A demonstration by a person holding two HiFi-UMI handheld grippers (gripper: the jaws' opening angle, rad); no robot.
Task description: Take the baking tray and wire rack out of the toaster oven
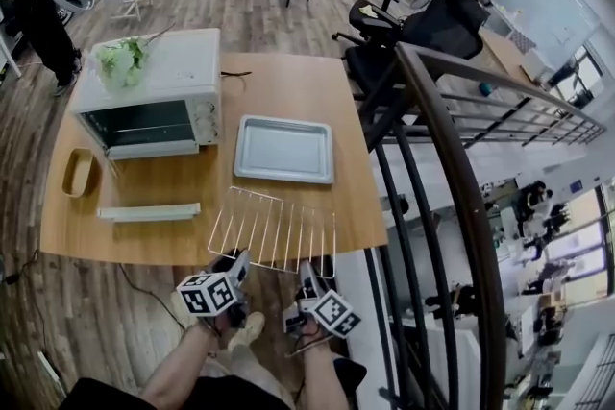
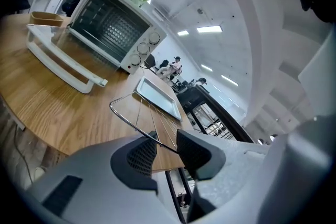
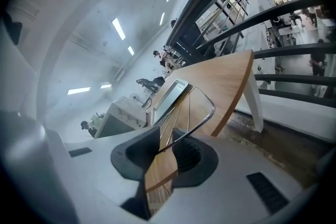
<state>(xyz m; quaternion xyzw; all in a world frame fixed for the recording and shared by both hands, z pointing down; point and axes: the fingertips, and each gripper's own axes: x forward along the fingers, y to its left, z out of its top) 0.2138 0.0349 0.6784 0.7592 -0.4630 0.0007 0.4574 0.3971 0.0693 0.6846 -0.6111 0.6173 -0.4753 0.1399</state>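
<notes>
The wire rack [image 1: 274,230] hangs over the near edge of the wooden table [image 1: 288,82], held by its near rim. My left gripper [image 1: 238,266] is shut on the rim's left part and my right gripper [image 1: 307,281] on its right part. In the left gripper view the rack [image 2: 142,113] runs between the pads of the left gripper [image 2: 167,148]. In the right gripper view the rack [image 3: 194,110] is pinched in the right gripper [image 3: 167,150]. The grey baking tray [image 1: 284,149] lies flat on the table beyond the rack. The white toaster oven [image 1: 154,96] stands at the back left with its door folded down.
The oven's glass door with its white handle [image 1: 149,212] lies open toward the table's front. A small yellow dish [image 1: 78,172] sits left of it, and flowers [image 1: 120,60] lie on the oven. A black railing [image 1: 452,158] runs close along the table's right side.
</notes>
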